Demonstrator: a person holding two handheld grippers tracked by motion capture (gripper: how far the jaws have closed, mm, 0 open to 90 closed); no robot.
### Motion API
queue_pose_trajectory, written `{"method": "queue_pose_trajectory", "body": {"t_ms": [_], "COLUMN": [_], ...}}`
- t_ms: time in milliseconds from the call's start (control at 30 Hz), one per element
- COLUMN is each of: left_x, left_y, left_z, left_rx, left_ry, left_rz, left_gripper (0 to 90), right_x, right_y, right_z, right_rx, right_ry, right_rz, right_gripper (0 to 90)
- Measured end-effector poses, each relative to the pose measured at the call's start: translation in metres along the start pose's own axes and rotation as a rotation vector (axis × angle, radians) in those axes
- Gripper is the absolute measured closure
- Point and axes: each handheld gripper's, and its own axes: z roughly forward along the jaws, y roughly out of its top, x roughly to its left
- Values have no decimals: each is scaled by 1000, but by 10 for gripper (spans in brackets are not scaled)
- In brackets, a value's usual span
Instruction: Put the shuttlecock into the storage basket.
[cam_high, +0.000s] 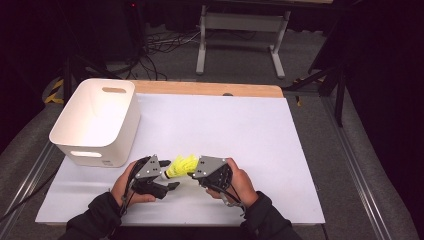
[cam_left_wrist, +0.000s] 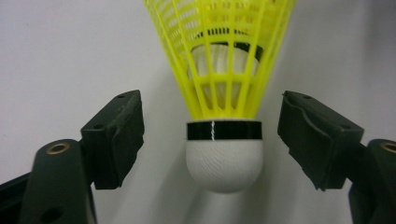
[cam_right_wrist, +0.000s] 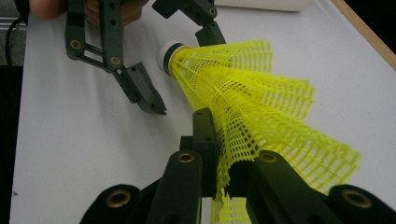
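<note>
A yellow plastic shuttlecock with a white cork head hangs just above the white sheet, between my two hands. My right gripper is shut on the edge of its mesh skirt, which is pinched between the two black jaws. In the left gripper view the cork head with its black band sits midway between the jaws of my left gripper, with a clear gap on each side, so that gripper is open. From above, the left gripper faces the right gripper at the front middle of the table.
A white plastic bin with handle slots stands at the left, behind my left hand. A white sheet covers the table, with a wooden edge at the back. Cables and a table frame lie on the floor beyond.
</note>
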Motion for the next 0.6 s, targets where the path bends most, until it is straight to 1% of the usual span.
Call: {"method": "queue_pose_trajectory", "body": {"t_ms": [67, 100, 133, 333, 367, 400, 467, 500, 600], "left_x": [1, 2, 2, 2, 2, 2, 2, 3, 2], "left_y": [-1, -1, -1, 1, 1, 2, 3, 4, 5], "left_z": [1, 1, 1, 5, 5, 6, 8, 8, 10], "left_rx": [9, 12, 12, 21, 18, 20, 19, 22, 18], "left_ry": [-6, -7, -10, -12, -19, -24, -25, -24, -33], "left_rz": [-4, -5, -11, -6, -10, -4, -5, 1, -4], "left_gripper": [282, 282, 334, 362, 364, 370, 378, 378, 386], "right_x": [2, 2, 4, 7, 7, 8, 7, 7, 7], "right_y": [3, 3, 5, 11, 13, 14, 19, 19, 24], "right_z": [4, 4, 6, 10, 10, 10, 9, 9, 10], "right_rx": [18, 18, 28, 54, 61, 64, 81, 81, 96], "right_ry": [10, 10, 21, 36, 39, 40, 48, 48, 56], "right_rz": [-21, -21, -31, -58, -71, -75, -90, -90, -102], "right_gripper": [859, 859, 859, 858, 857, 857, 853, 853, 847]}}
